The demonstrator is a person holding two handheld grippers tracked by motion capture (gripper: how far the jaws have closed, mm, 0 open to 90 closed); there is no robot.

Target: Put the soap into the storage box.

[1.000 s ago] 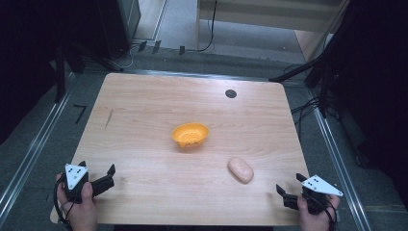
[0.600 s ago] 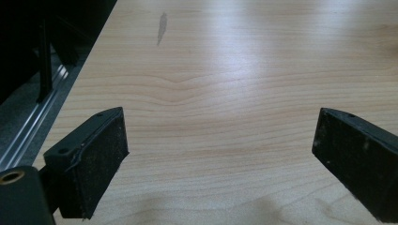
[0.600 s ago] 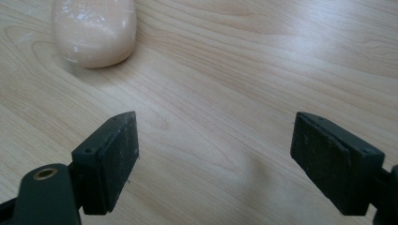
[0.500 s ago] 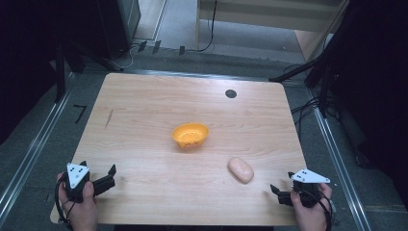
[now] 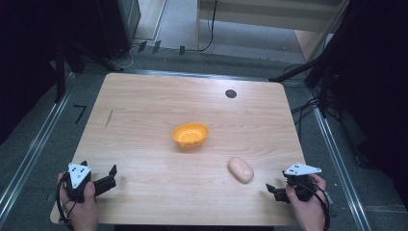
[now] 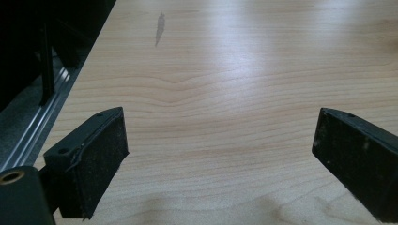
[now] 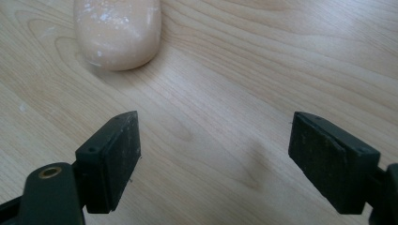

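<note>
An orange bowl (image 5: 191, 135) sits near the middle of the wooden table (image 5: 144, 110). A pale pink oval object (image 5: 240, 169) lies to its right and nearer me; it also appears at the top left of the right gripper view (image 7: 117, 30). My right gripper (image 5: 272, 190) is open near the front right edge, a short way right of the pink object, with bare wood between its jaws (image 7: 213, 154). My left gripper (image 5: 111, 177) is open at the front left corner, over bare wood (image 6: 220, 150).
A small black round disc (image 5: 231, 93) sits in the tabletop at the back right. A dark streak (image 5: 109, 118) marks the wood at the left. Metal rails (image 5: 29, 154) and cables run along the floor beside the table.
My right gripper has moved left and slightly forward, closer to the pink object. The left gripper has stayed in place.
</note>
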